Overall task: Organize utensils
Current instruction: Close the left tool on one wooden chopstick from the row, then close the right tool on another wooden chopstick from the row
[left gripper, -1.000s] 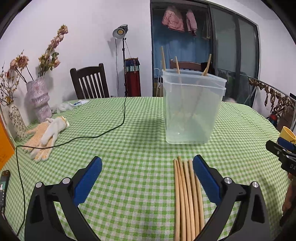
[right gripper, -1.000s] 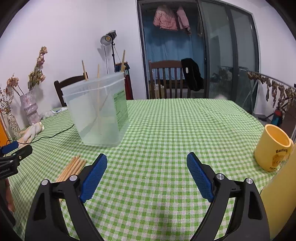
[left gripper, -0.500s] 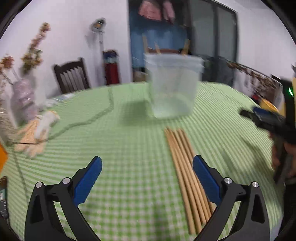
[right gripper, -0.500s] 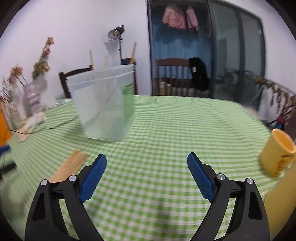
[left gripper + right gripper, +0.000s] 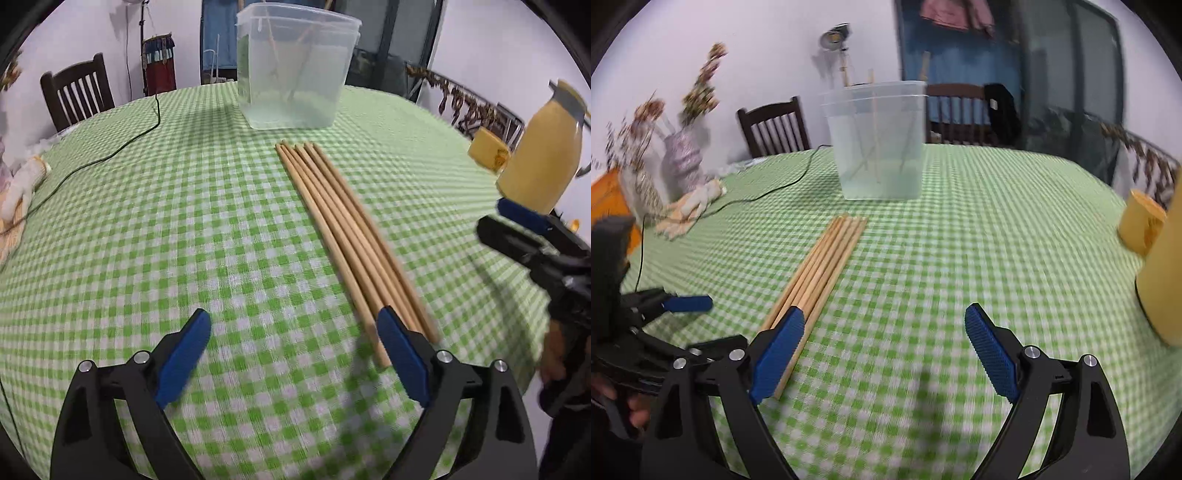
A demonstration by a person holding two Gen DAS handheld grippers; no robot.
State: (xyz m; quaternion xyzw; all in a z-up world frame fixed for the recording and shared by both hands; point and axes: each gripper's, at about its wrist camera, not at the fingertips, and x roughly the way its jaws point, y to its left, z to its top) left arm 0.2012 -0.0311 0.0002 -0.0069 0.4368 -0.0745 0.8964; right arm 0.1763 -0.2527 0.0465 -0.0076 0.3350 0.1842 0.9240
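Both grippers hover wide-open beside chopsticks.

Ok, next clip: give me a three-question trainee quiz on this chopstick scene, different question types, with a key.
1. True or false: both the left gripper and the right gripper are open and hold nothing.
2. Multiple choice: the loose chopsticks lie
A. inside the clear container
B. flat on the checked tablecloth, side by side, in front of the clear container
C. across the yellow mug
3. Fill in: some chopsticks already stand inside the ____.

Key: 1 true. 2 B; the bundle lies on the tablecloth, apart from the yellow mug. 3 clear container.
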